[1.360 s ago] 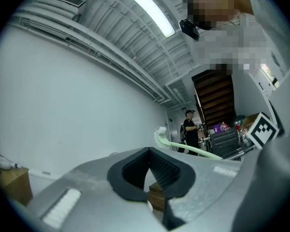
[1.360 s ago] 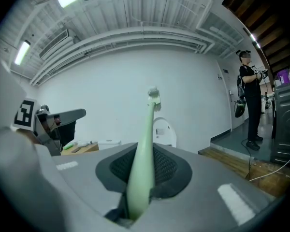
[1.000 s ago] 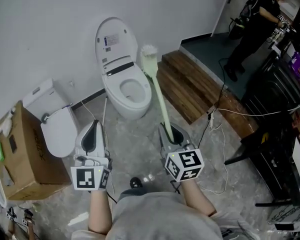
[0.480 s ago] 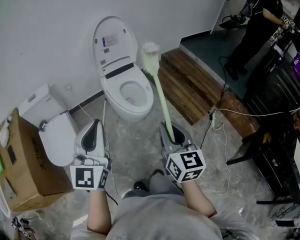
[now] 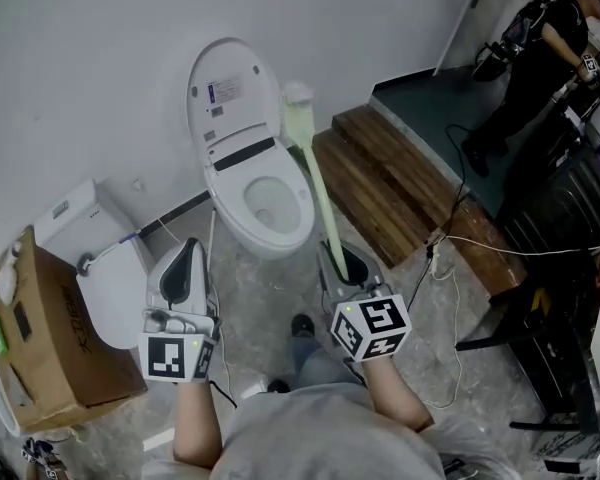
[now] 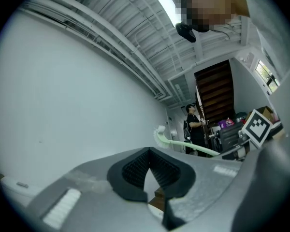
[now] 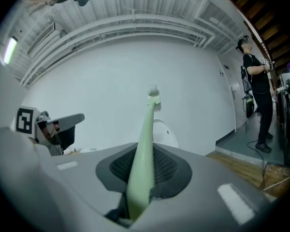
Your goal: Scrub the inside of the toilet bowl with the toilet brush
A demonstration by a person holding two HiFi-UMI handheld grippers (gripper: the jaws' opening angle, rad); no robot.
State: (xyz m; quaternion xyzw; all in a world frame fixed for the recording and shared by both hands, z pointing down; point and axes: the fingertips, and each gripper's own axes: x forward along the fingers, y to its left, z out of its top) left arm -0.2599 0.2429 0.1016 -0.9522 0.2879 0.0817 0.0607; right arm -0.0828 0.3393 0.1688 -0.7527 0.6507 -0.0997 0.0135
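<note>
Gripping the toilet brush [image 5: 320, 193] by the lower end of its pale green handle with the right gripper [image 5: 332, 258], fingers clamped on either side of the shaft, as shown plainly in the right gripper view. Pointing the brush up and away from the body, with its bristled head in the air beside the right edge of the raised lid [image 5: 230, 83], above the rear rim of the toilet bowl [image 5: 272, 243] and not down inside it. Holding the left gripper [image 5: 188, 253] level with the right one and a little to its left, fingers closed tip to tip on nothing. Standing on the mottled floor [image 5: 245, 288] directly in front of the white toilet, lid up and bowl open. Flanked on the left by a cardboard box [image 5: 50, 338] and white toilet parts [image 5: 115, 283] near the wall, and on the right by a wooden step [image 5: 380, 178]. Sharing the room with a person in dark clothes [image 5: 540, 58] at upper right, well apart from the toilet.
</note>
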